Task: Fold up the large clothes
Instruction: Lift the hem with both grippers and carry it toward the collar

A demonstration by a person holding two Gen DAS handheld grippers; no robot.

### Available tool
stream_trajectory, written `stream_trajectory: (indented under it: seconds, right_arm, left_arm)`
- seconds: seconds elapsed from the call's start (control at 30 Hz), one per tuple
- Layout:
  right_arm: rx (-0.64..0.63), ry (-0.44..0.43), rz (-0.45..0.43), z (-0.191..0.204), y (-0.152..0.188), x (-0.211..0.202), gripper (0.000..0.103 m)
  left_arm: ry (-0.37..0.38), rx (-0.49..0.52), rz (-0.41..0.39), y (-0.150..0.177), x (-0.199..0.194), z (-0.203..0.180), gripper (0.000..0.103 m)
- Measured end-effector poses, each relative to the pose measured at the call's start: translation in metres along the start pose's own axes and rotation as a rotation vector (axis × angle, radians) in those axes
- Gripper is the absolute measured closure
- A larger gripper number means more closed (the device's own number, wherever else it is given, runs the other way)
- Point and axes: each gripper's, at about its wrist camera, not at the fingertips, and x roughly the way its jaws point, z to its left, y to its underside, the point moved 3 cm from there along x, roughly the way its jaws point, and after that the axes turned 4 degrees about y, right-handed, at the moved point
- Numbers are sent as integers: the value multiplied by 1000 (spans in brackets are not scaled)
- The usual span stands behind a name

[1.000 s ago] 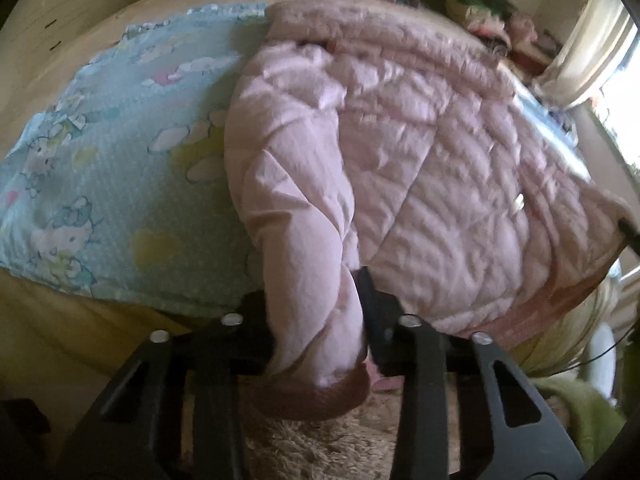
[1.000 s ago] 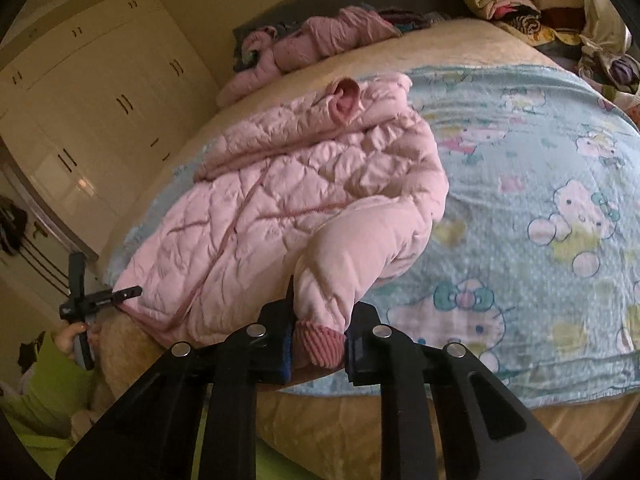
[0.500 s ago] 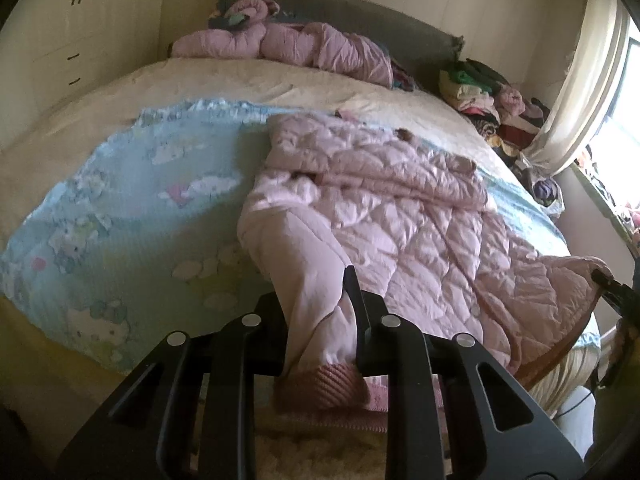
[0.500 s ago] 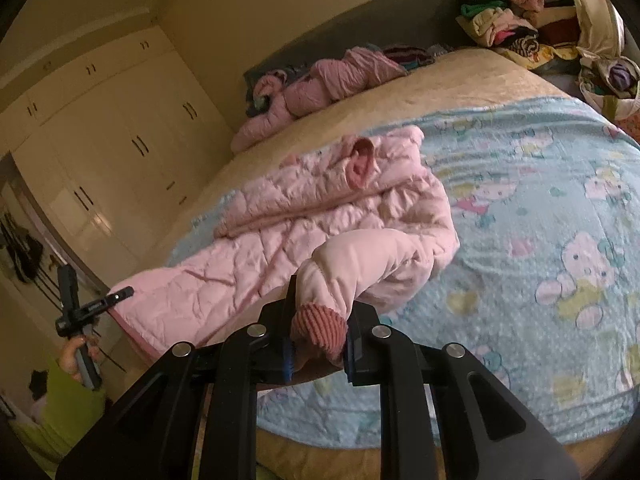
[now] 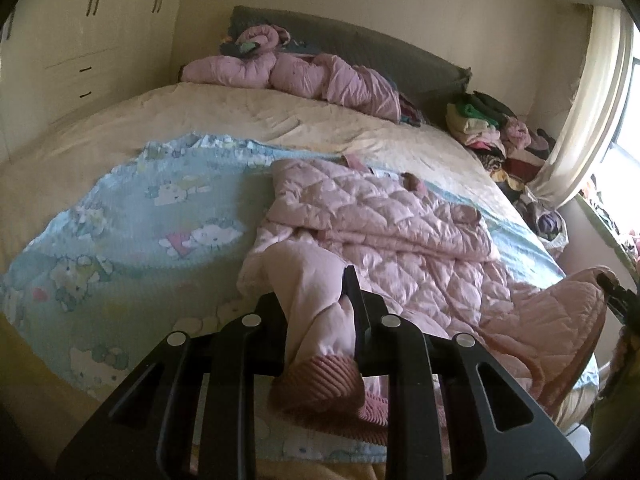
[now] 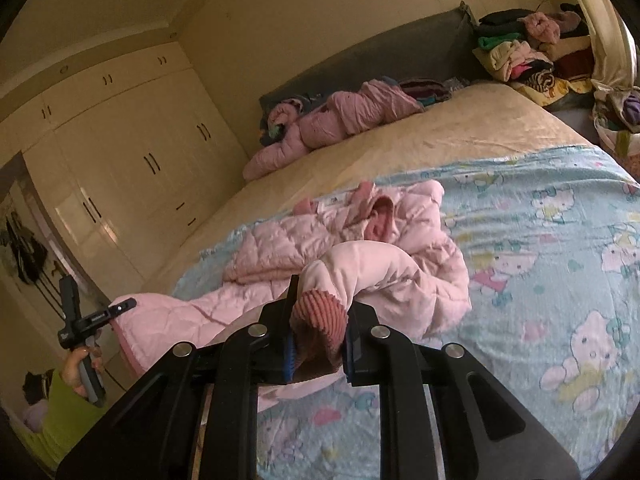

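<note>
Two tongs pinching cuffs: left tongs [image 5: 316, 312] on one sleeve, right tongs [image 6: 318, 326] on other | pink quilted coat [image 5: 400, 240] lies on blue cartoon blanket [image 5: 140, 216], beige bed [image 5: 280, 120] | cream wardrobe [image 6: 132, 168], clothes pile [image 5: 492, 128] by curtain [image 5: 592, 112]

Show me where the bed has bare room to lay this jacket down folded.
Free: the cream bedspread between the blue cartoon blanket and the pink bundle at the headboard; also blanket left of the pink quilted jacket. Crowded: the clothes pile by the curtain. Both tongs, left and right, grip sleeve cuffs.
</note>
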Motion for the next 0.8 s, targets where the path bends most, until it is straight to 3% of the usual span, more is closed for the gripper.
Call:
stream_trajectory:
  seconds: [0.5,0.8]
  right_arm:
    - [19,33,-81,-13,-44,23,87]
    - [13,58,-119,-15,-75,43,87]
  left_arm:
    - [-60,0,-109,-39,20,-2,88]
    - [-73,9,-131,-63,34,-5,88]
